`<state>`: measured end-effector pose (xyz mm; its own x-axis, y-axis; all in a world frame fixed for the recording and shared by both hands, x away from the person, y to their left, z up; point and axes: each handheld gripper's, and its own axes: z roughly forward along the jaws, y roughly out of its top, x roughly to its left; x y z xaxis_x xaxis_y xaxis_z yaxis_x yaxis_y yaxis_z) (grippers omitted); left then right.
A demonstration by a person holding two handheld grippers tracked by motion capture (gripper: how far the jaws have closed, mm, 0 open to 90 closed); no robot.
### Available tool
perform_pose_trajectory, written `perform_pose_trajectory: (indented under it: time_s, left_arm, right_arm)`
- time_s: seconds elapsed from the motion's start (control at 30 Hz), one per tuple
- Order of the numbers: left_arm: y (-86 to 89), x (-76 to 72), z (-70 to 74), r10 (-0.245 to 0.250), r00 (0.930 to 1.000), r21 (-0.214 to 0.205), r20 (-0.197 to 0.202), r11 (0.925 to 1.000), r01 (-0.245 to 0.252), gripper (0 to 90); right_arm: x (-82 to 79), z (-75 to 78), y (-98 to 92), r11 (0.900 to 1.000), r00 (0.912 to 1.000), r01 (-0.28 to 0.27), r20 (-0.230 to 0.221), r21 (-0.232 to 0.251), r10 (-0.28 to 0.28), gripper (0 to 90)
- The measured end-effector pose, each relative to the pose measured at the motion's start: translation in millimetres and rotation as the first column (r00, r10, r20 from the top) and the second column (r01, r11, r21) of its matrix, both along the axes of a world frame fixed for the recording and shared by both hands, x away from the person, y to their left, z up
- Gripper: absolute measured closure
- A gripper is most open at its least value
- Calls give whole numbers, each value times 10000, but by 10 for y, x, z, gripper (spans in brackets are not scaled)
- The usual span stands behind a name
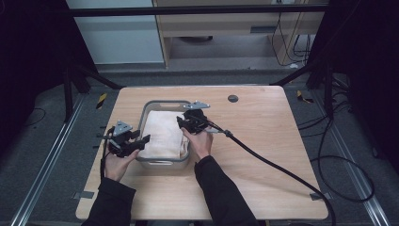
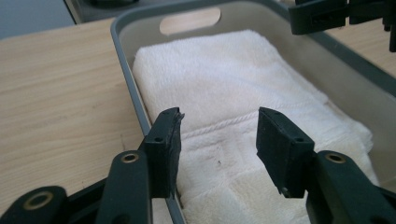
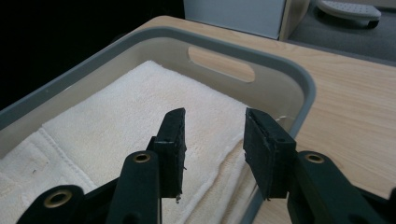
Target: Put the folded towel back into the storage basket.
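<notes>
A folded cream towel (image 1: 162, 133) lies inside a grey plastic bin (image 1: 164, 103) on the wooden table. My left gripper (image 1: 140, 141) hovers at the bin's near left corner, open, with the towel (image 2: 219, 98) seen between its jaws. My right gripper (image 1: 181, 121) is over the bin's right rim, also open, above the towel's (image 3: 116, 116) right edge. Nothing is held by either. In the left gripper view the right gripper (image 2: 327, 14) appears at the top right, beyond the bin wall (image 2: 123, 84).
The bin's handle slot (image 3: 222, 64) faces the table's far side. A dark round grommet (image 1: 233, 98) sits in the table near the far edge. A thick black cable (image 1: 282, 172) trails from the right gripper across the table to the right.
</notes>
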<state>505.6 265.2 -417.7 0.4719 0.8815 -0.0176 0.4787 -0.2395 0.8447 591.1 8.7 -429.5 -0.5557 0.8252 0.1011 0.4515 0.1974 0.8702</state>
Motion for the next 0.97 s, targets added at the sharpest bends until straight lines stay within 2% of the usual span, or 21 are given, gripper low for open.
perform_pose_trajectory:
  time_s: [0.23,0.33,0.4,0.53,0.63,0.83,0.9,0.97]
  left_arm:
    - [14,-81,93,-216,9992,-400,326,9989,229,431]
    - [23,-112,113,-373,9990,-577,258,9976,388,384]
    - [24,-139,120,-430,9986,-616,324,9971,449,357]
    - [38,-206,127,-534,9980,-664,352,9962,556,316]
    - [61,-268,126,-585,9975,-570,408,9965,607,294]
    - [100,-330,85,-593,9972,-472,464,9970,615,257]
    - [132,-359,63,-585,9974,-434,426,9972,604,249]
    - [178,-392,48,-557,9974,-514,447,9970,580,242]
  right_arm:
    - [-79,126,-231,9999,9997,82,244,136,-85,497]
    - [-134,185,-370,9999,9995,-3,330,149,-2,390]
    - [-194,211,-481,9994,9997,-132,217,311,125,322]
    - [-314,217,-676,9995,9991,-313,271,-21,314,210]
    - [-409,203,-865,9992,9986,-322,422,-245,332,174]
    - [-594,153,-1310,10000,9996,-74,260,-48,76,114]
    - [-666,126,-1476,9999,9996,40,273,-123,-36,103]
    - [-739,94,-1646,9999,9995,164,285,-22,-163,98]
